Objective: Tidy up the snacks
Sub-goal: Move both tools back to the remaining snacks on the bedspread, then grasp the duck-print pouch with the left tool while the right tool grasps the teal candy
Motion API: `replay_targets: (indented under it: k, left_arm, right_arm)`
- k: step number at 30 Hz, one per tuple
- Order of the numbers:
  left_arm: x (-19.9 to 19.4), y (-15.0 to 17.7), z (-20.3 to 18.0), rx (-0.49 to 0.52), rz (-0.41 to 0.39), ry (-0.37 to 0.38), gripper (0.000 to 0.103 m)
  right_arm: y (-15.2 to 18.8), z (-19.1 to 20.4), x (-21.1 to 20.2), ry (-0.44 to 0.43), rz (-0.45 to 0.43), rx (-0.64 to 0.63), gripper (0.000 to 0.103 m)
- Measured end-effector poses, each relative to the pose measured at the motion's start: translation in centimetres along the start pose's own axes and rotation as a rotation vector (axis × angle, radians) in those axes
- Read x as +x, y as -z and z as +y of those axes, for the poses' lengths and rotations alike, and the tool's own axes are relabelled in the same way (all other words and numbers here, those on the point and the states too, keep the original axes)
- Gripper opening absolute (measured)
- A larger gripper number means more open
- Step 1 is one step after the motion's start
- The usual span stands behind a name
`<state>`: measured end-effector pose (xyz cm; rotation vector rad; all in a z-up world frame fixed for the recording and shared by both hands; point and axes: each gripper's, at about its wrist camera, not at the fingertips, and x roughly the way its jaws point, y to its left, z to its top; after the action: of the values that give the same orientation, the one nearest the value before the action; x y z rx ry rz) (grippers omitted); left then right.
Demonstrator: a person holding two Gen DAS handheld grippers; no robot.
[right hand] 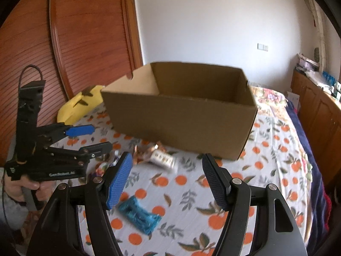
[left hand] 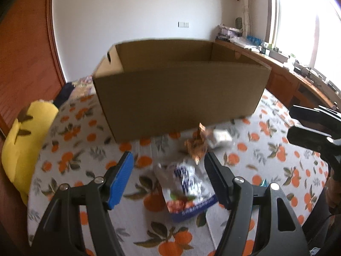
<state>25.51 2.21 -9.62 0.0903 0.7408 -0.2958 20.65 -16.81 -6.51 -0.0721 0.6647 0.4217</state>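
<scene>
Barely started as far as I can see: left gripper (left hand: 168,171) and right gripper (right hand: 166,175) both spread wide and empty, open brown cardboard box (right hand: 181,115) looks empty, white-blue snack bag (left hand: 187,188), teal packet (right hand: 139,214) and small wrappers (right hand: 157,154) all on the orange-print bedsheet (right hand: 266,170).

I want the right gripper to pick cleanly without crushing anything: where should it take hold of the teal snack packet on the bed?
Probably across the narrow width of the teal packet, coming straight down from above. It lies flat on the orange-print sheet, slanting from upper left to lower right, so turn the right gripper until its open jaws straddle the two long edges near the middle.
</scene>
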Motion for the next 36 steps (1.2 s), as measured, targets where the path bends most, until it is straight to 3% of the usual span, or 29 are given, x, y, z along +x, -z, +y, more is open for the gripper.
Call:
replay_targets:
  k: [3, 13, 23, 36]
  left_arm:
    - [1.2, 1.2, -0.1, -0.006, 0.041, -0.025, 0.069]
    - [2.2, 1.8, -0.1, -0.064, 0.084, 0.035, 0.069]
    - [3.6, 1.5, -0.4, -0.080, 0.113, 0.031, 0.069]
    - [3.8, 2.2, -1.2, -0.047, 0.120, -0.011, 0.069]
  right_arm:
    - [1.5, 0.2, 1.0, -0.015, 0.036, 0.014, 0.070]
    - [4.2, 1.3, 4.1, -0.067, 0.133, 0.029, 0.070]
    - [4.9, 2.4, 5.5, -0.100, 0.199, -0.040, 0.070]
    - [5.1, 3.4, 6.1, -0.070, 0.250, -0.150, 0.070]
